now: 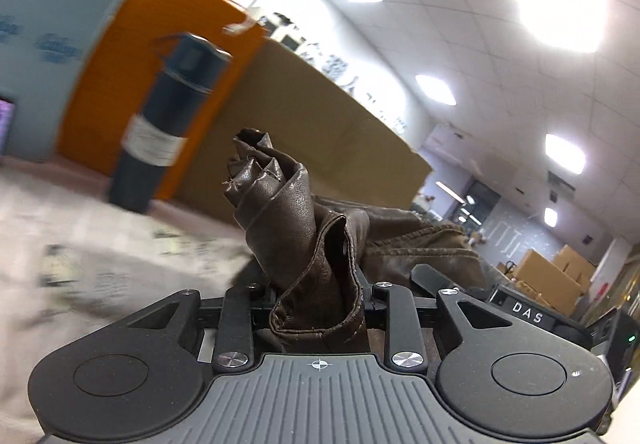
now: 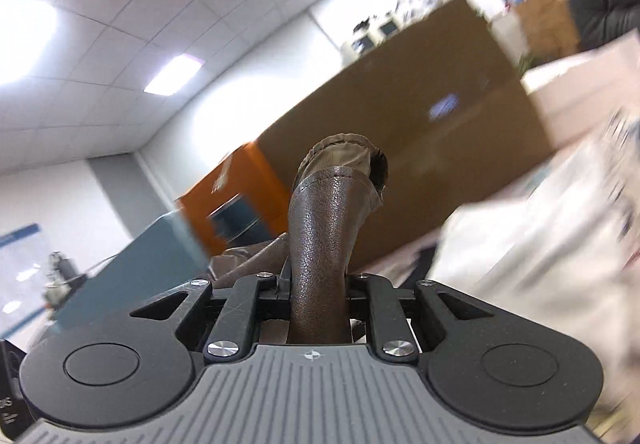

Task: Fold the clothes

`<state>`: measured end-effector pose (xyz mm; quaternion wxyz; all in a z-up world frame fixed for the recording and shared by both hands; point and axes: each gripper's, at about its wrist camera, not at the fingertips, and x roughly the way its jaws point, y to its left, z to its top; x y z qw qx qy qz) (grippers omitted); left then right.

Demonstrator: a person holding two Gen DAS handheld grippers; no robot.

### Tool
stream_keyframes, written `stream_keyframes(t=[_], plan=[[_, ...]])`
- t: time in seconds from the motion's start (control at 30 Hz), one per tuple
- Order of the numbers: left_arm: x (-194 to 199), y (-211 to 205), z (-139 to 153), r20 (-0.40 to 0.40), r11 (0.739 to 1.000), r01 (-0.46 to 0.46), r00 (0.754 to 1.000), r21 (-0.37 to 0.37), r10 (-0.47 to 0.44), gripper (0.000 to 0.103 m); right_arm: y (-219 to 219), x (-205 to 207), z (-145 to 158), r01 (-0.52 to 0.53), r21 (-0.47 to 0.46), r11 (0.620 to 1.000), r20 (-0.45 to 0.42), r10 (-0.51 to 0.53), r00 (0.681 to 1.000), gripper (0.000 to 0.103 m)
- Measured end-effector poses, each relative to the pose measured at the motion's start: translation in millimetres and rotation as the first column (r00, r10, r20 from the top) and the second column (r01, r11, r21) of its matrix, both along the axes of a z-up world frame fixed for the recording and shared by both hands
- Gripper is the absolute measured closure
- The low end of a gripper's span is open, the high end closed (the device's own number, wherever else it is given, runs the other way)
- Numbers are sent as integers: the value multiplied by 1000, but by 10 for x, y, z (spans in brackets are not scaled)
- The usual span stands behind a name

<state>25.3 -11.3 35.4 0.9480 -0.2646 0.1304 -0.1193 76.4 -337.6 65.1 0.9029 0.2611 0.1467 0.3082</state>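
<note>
Left gripper (image 1: pixel 318 296) body fills the near edge of its view, ribbed grey deck and black linkage arms; jaws clenched on a bunched wad of the brown leather jacket (image 1: pixel 304 240); the wad stands up straight ahead of the jaws, crumpled stitched edge at its top; more of the same jacket trails off ahead-right, seam visible; a black part marked "DAS" (image 1: pixel 527 313) sits just right of the linkage, touching or apart I cannot tell; ahead-left a dark blue bottle (image 1: pixel 168 120) with a white label stands upright, blurred; behind it an orange box (image 1: pixel 132 56) and a long brown cardboard panel (image 1: pixel 312 132); pale printed table covering (image 1: pixel 80 244) to the left, smeared by blur; stacked cardboard boxes (image 1: pixel 548 276) far right; ceiling light panels (image 1: pixel 560 8) above.

Right gripper (image 2: pixel 316 294) same layout nearest the lens; jaws closed tight on a rolled fold of the jacket (image 2: pixel 320 244), grained leather rising between them; lighter brown lining or hem gathered at the top; rest of the garment hangs off to the left, behind the linkage; teal box (image 2: pixel 132 276) left, orange box (image 2: pixel 244 188) beyond it, cardboard panel (image 2: pixel 420 148) ahead; white blurred table surface (image 2: pixel 520 252) right.
</note>
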Motion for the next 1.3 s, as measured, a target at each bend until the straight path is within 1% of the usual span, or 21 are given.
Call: stream_keyframes(t=[0.1,0.2,0.37,0.43,0.47,0.5,0.53,0.57,0.6,0.67,0.7,0.73,0.77,0.8,0.83,0.87,0.93,1.03,1.17,1.23,1.3], plan=[[270,-231,-119,-18,1000,12,1000,10,-12,75,-52,161,-4,54,-127,990,65,-46,997,89],[468,-408,-244,-41,1000,19,999,19,-18,75,-104,323,-9,115,-247,962,135,-83,987,89],[586,-592,-376,-61,997,18,998,79,-13,75,-209,630,-327,158,-346,925,139,-116,984,88],[590,-604,-430,-74,994,5,997,107,3,67,-188,756,-458,179,-393,902,123,-142,982,84],[610,-601,-461,-84,993,-7,996,121,17,60,-170,811,-518,188,-418,889,111,-155,982,81],[623,-580,-477,-99,991,-21,995,132,34,48,-155,842,-554,205,-438,875,103,-178,979,77],[619,-558,-481,-109,991,-39,993,131,54,42,-139,873,-588,218,-449,867,94,-196,976,71],[611,-537,-482,-118,990,-59,990,126,74,28,-125,889,-604,231,-457,859,90,-214,973,68],[592,-526,-477,-114,987,-90,988,132,106,16,-109,893,-617,250,-469,847,92,-235,968,60],[525,-522,-453,-86,973,-165,980,163,180,8,-70,898,-645,289,-505,813,95,-281,955,42],[492,-529,-444,-63,960,-203,974,191,218,7,-45,910,-663,306,-529,792,95,-303,948,26],[488,-544,-441,-51,944,-234,966,232,252,6,-22,918,-674,324,-548,771,100,-324,941,18],[493,-571,-443,-53,928,-250,960,276,275,6,-14,914,-679,340,-558,757,107,-340,934,17],[510,-590,-456,-66,919,-248,958,307,281,6,-13,913,-685,345,-565,750,108,-347,932,14],[517,-586,-462,-82,921,-237,958,308,273,6,-12,912,-691,350,-572,742,110,-354,929,10],[519,-574,-464,-98,927,-223,960,301,263,6,-10,911,-698,355,-579,734,111,-360,926,10],[453,-551,-423,-86,931,-218,964,293,253,5,-17,872,-698,372,-576,728,128,-369,921,10],[379,-557,-375,-47,924,-209,971,320,235,4,-26,687,-631,432,-524,734,182,-399,899,10],[310,-559,-297,-12,921,-179,981,347,196,3,-105,373,-433,492,-438,752,204,-450,870,6],[233,-554,-241,8,921,-166,985,353,175,2,-96,210,-317,499,-395,772,201,-457,866,2],[146,-534,-186,30,920,-149,988,362,149,1,-59,47,-206,488,-365,793,194,-447,873,1]])
